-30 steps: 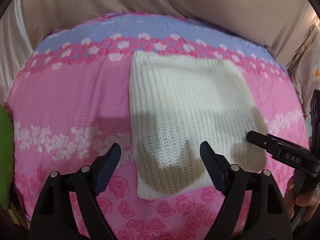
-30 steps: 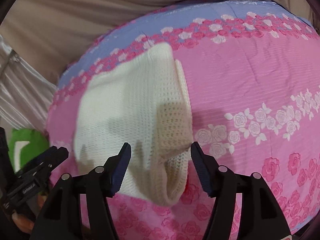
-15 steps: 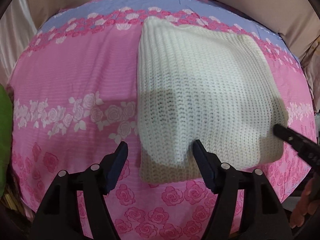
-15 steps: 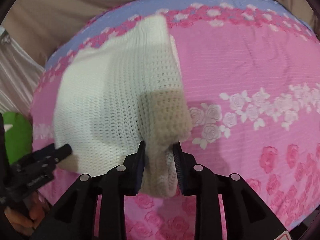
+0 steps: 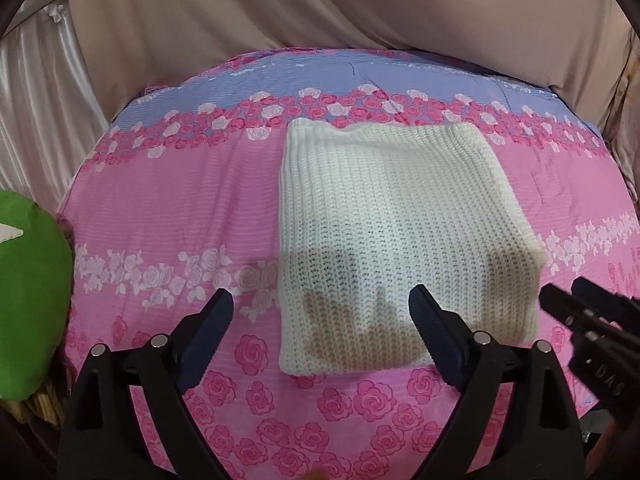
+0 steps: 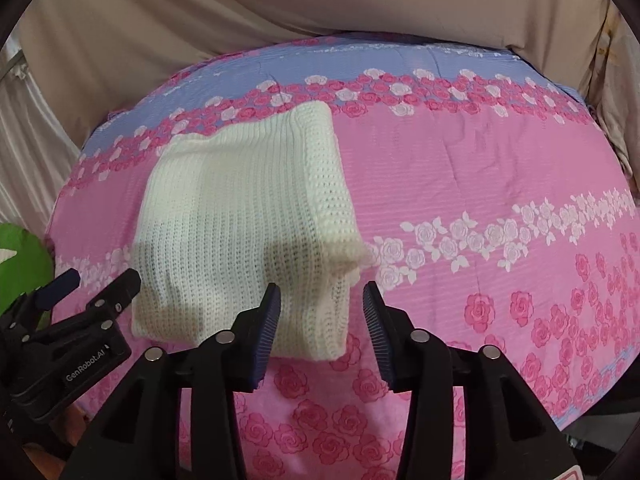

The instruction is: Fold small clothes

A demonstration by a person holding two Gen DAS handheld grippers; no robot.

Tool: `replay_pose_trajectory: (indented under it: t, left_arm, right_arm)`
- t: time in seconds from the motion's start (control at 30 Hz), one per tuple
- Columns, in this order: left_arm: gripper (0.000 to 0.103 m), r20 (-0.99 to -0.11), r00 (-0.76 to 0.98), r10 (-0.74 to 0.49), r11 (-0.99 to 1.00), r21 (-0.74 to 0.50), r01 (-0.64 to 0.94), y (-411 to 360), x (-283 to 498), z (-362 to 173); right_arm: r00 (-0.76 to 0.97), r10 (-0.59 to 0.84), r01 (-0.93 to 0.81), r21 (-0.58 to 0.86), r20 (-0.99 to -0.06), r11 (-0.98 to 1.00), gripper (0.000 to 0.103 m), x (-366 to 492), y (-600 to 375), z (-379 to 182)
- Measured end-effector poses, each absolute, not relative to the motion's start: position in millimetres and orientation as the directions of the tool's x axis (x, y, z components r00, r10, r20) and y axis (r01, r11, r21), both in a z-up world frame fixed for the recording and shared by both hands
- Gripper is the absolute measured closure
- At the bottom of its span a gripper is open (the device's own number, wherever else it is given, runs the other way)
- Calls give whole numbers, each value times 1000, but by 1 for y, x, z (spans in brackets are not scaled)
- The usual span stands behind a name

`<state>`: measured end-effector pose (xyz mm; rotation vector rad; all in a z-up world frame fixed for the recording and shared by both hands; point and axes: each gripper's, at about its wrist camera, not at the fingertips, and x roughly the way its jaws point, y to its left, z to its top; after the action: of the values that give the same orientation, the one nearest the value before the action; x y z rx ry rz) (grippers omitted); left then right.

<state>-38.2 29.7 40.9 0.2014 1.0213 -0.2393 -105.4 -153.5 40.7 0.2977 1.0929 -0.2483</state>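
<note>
A folded white knit garment (image 5: 396, 240) lies flat on the pink floral bedsheet (image 5: 172, 216); it also shows in the right wrist view (image 6: 244, 232). My left gripper (image 5: 322, 320) is open and empty, held above the garment's near left corner. My right gripper (image 6: 320, 312) is open and empty, above the garment's near right corner, where a folded flap sticks out. Each gripper shows at the edge of the other's view, the right one (image 5: 576, 312) and the left one (image 6: 92, 292).
A green cushion (image 5: 28, 304) sits off the sheet's left edge. Beige fabric (image 5: 320, 4) hangs behind the far edge, with pale curtains at the far left. The sheet has a blue band (image 6: 360, 64) along the far side.
My right gripper was shut on the garment's right corner half a second ago; it has let go and opened. Both grippers have pulled back from the garment, which now lies flat.
</note>
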Motion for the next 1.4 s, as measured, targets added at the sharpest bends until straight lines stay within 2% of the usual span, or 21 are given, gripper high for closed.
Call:
replay_pose_trajectory:
  t: [0.33,1.4]
  left_arm:
    - [16,-854,510,-101,957,57,285,23,-45,41]
    - [18,-853,521,-21,964,121,238,25,-57,43]
  right_arm:
    - [452,-92,337,74,-887,939,50,-110,-139,43]
    - [461,-116,316,41,-880,948,50,-113,-118,47]
